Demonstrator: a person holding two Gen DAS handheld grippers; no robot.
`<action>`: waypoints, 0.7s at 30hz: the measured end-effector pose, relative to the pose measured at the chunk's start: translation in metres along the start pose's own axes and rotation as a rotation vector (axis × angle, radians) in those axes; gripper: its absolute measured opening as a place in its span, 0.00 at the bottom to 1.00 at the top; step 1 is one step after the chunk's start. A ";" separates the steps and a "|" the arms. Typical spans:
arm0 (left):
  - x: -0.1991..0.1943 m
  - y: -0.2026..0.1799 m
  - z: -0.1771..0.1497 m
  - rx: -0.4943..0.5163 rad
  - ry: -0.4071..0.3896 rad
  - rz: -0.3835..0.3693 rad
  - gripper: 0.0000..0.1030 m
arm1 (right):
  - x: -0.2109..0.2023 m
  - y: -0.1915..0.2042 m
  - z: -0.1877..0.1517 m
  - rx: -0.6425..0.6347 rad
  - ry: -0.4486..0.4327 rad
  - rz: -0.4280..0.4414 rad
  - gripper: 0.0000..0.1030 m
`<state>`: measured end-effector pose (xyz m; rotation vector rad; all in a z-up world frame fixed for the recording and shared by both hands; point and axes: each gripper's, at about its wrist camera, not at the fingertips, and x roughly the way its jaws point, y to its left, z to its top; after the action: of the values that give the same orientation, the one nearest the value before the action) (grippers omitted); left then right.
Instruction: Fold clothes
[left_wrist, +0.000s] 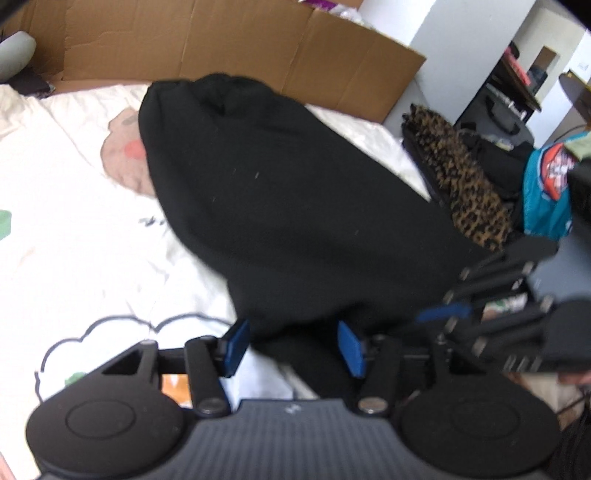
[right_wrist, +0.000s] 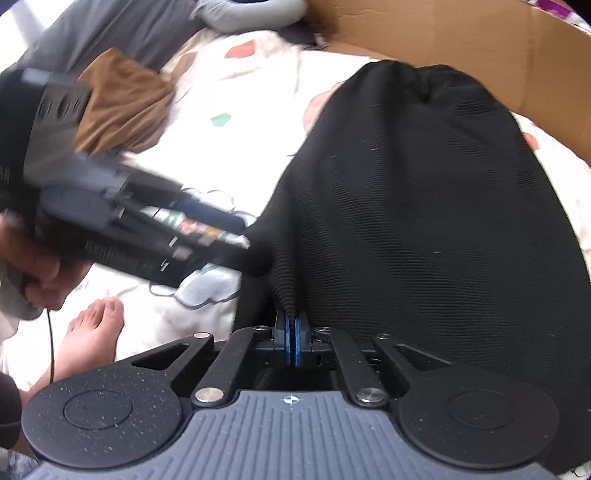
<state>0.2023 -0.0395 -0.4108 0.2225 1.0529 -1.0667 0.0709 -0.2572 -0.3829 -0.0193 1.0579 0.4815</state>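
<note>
Sheet (left_wrist: 74, 229): a pale printed sheet is spread over most of both views; cartoon shapes in pink, green and outlined cloud form are seen on it.
Cardboard (left_wrist: 221, 40): a flattened brown board is stood along the top of both views, behind the sheet; nothing is seen held in it.
Black garment (left_wrist: 280, 192): a large black ribbed cloth is laid from the upper middle down to the lower middle of the left view, its gathered end toward the cardboard; in the right view it fills the right half, and its near edge is lifted into a pinched ridge.
Right gripper (right_wrist: 291, 341): seen at bottom centre of its own view, its blue pads are pressed together on the near fold of the black garment; in the left view it is seen at the right edge.
Left gripper (left_wrist: 291, 347): its blue pads are spread wide apart at the bottom of the left view, with the garment's near edge lying between them, ungripped; in the right view it is seen blurred at the left, held by a hand (right_wrist: 33, 273).
Leopard cloth (left_wrist: 465, 184): piled at the right of the left view, beside a teal item (left_wrist: 546, 192).
Brown cloth (right_wrist: 122, 107): crumpled at the upper left of the right view.
Foot (right_wrist: 92, 332): bare, at the lower left of the right view, on the sheet.
</note>
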 end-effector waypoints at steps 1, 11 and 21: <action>0.002 0.000 -0.002 -0.002 0.009 0.006 0.57 | -0.002 -0.002 0.001 0.007 -0.006 -0.002 0.01; 0.029 -0.012 0.003 0.039 -0.001 0.053 0.77 | -0.017 -0.016 0.005 0.052 -0.044 0.017 0.01; 0.033 -0.007 0.008 0.034 -0.031 0.128 0.57 | -0.021 -0.018 0.003 0.060 -0.047 0.041 0.01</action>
<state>0.2034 -0.0678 -0.4306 0.2958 0.9803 -0.9702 0.0726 -0.2803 -0.3678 0.0663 1.0274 0.4853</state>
